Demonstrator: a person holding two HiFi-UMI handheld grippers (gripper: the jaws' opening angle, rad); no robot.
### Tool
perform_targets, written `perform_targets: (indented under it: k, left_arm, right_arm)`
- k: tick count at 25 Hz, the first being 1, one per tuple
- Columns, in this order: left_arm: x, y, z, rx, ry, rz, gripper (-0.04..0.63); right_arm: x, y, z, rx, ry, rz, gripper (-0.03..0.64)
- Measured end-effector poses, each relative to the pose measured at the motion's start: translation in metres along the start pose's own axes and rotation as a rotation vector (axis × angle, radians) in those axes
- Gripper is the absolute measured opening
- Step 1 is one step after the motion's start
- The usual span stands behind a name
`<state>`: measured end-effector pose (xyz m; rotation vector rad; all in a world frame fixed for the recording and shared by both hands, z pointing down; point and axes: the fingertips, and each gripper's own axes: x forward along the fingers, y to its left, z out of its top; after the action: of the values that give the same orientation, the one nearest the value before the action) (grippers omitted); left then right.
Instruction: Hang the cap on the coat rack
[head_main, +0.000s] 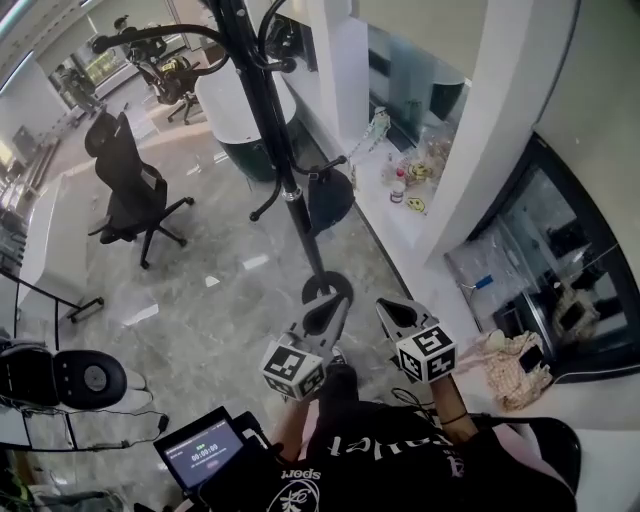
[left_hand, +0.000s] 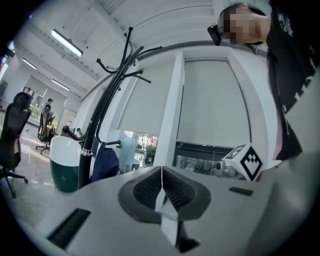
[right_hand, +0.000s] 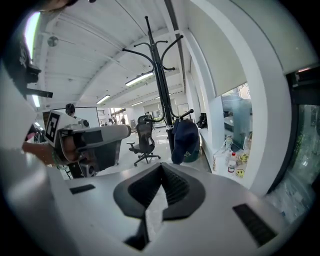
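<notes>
**Head view:** The left gripper (head_main: 322, 308) and the right gripper (head_main: 392, 312) point side by side at the foot of one black metal coat rack (head_main: 272, 135). One dark navy cap (head_main: 331, 200) hangs on a low hook of the rack, ahead of both pairs of jaws and well apart from them. A black office chair (head_main: 132, 190) stands far left of the jaws, and a second sits further off. The rack's top is cut off by the frame edge.

**Left gripper view:** The jaws are pressed together with nothing between them. The rack and cap lie ahead to the left. A green-and-white round counter (left_hand: 64, 167) is partly hidden behind the pole.

**Right gripper view:** The jaws are closed flat and empty. The cap hangs ahead, slightly right. One small white bottle (right_hand: 231, 162) stands further right, its label too small to read.
</notes>
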<state>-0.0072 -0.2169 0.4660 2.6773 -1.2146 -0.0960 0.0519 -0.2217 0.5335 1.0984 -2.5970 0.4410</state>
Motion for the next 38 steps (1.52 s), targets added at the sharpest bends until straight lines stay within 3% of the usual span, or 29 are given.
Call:
perform_targets:
  k: [7,12,18,24,29,38]
  left_arm:
    - [-0.051,-0.103,-0.054,-0.038,0.083,0.004,0.006]
    - [-0.083,-0.142,-0.064,-0.029,0.123,0.014,0.006]
    - [-0.103,-0.156,-0.052,0.026,0.116,0.0,0.006]
    - [-0.127,-0.166,-0.038,0.004,0.069,-0.052,0.006]
    - [-0.182,-0.156,-0.034,0.046,0.069,-0.057,0.006]
    - [-0.282,-0.143,-0.044,0.031,0.077,-0.073,0.006]
  right_arm:
    - [-0.084,0.047,-0.05,0.039,0.007,0.072,0.015]
    - [-0.111,0.081,-0.077,0.065,0.023,0.112,0.015]
    - [-0.125,0.109,-0.073,0.046,0.003,0.125,0.015]
    - [-0.132,0.133,-0.065,0.053,-0.023,0.09,0.015]
    - [-0.126,0.178,-0.063,0.085,-0.059,0.056,0.015]
    - [-0.128,0.269,-0.081,0.126,-0.076,-0.002,0.015]
